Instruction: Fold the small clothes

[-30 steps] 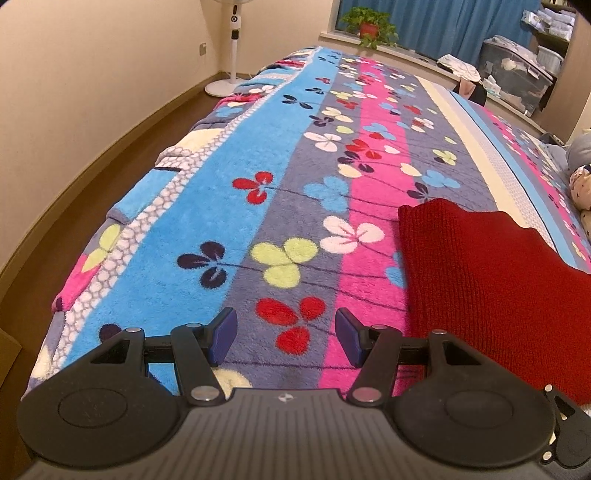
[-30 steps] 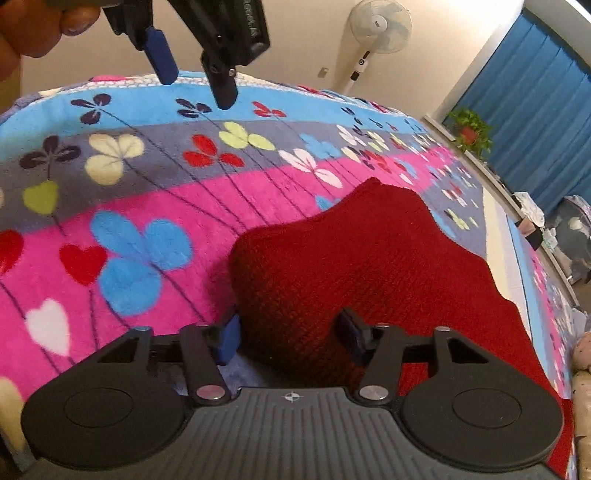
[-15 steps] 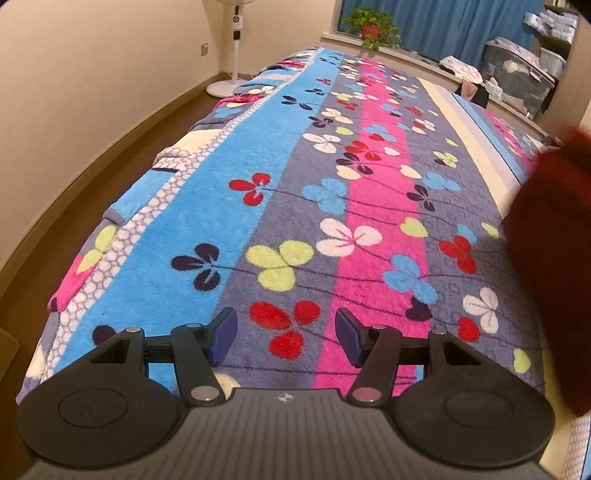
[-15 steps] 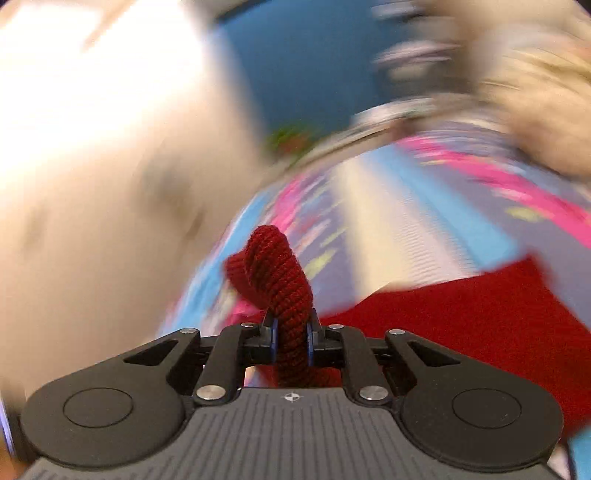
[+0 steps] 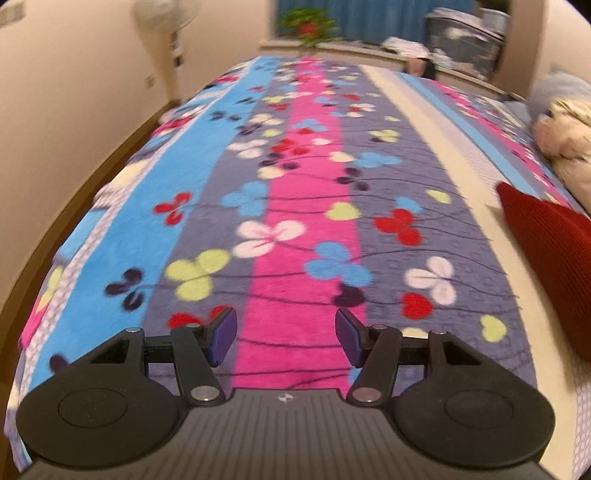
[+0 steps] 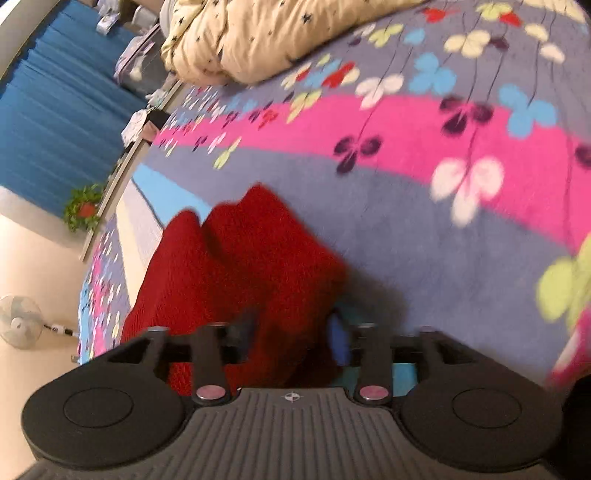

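Note:
A dark red knitted garment (image 6: 236,266) lies bunched on the flowered blanket (image 6: 424,229). My right gripper (image 6: 291,336) stands open over its near edge, with the red knit lying between the two spread fingers. In the left wrist view the same garment (image 5: 550,254) shows at the right edge of the bed. My left gripper (image 5: 284,338) is open and empty, held above the pink stripe of the blanket (image 5: 295,206), well to the left of the garment.
A beige duvet (image 6: 277,33) is heaped at the head of the bed, also seen in the left wrist view (image 5: 565,144). A fan (image 5: 162,22), a potted plant (image 5: 306,26) and blue curtains stand past the bed. A wall runs along the left side.
The right gripper carried the red garment across the bed while shut on it, then opened; the garment now lies at the right side. The left gripper shifted a little to the right.

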{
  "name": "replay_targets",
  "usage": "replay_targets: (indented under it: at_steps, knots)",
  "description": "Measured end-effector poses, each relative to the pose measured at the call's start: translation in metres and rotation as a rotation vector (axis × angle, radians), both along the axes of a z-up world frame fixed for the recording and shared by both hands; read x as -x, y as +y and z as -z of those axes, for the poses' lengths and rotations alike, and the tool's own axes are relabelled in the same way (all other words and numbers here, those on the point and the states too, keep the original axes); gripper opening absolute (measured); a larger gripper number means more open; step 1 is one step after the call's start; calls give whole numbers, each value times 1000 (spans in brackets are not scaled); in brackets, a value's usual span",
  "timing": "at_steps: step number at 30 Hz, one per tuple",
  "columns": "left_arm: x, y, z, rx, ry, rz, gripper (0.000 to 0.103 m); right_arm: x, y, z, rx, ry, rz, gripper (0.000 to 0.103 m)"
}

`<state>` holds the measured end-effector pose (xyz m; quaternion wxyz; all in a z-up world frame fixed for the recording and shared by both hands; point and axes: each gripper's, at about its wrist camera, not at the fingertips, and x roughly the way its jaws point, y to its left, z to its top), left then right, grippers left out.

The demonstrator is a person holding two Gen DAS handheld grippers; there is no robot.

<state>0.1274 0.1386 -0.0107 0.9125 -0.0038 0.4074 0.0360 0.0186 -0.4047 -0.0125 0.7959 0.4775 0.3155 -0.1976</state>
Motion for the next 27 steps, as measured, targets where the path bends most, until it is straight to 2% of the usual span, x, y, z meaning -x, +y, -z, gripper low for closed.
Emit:
replay_targets:
  at_steps: [4, 5, 7, 8, 11, 14, 16, 18, 20, 23, 27]
  knots:
    - [3, -27, 2, -40, -28, 91, 65, -16, -30, -27, 88, -40, -48, 57]
    - [3, -36, 3, -56, -30, 105, 65, -23, -33, -32, 121, -53, -92, 58]
    - [1, -50, 4, -66, -24, 100, 66, -44, -34, -37, 186, -62, -223, 76]
    - [0, -59, 4, -66, -20, 92, 66, -58, -31, -36, 224, -53, -299, 80]
    - [-7, -97, 0, -66, -17, 78, 68, -80, -13, -25, 327, -36, -450, 81]
    - [-19, -141, -7, -42, -26, 101, 77, -95, 9, -17, 336, -16, -596, 81]
    - [-31, -175, -14, -4, -41, 127, 79, -101, 22, -12, 382, 36, -675, 81]
    - [-46, -204, -18, 49, -52, 149, 79, -106, 28, -4, 393, 100, -698, 83]
    - [-63, -229, -18, 123, -51, 165, 80, -108, 23, -2, 344, 109, -683, 83]
    - [-93, -260, -8, 251, -4, 171, 80, -110, 16, 3, 262, 106, -669, 79]
    - [-127, -286, 14, 346, 57, 143, 80, -109, 21, 3, 223, 73, -703, 55]
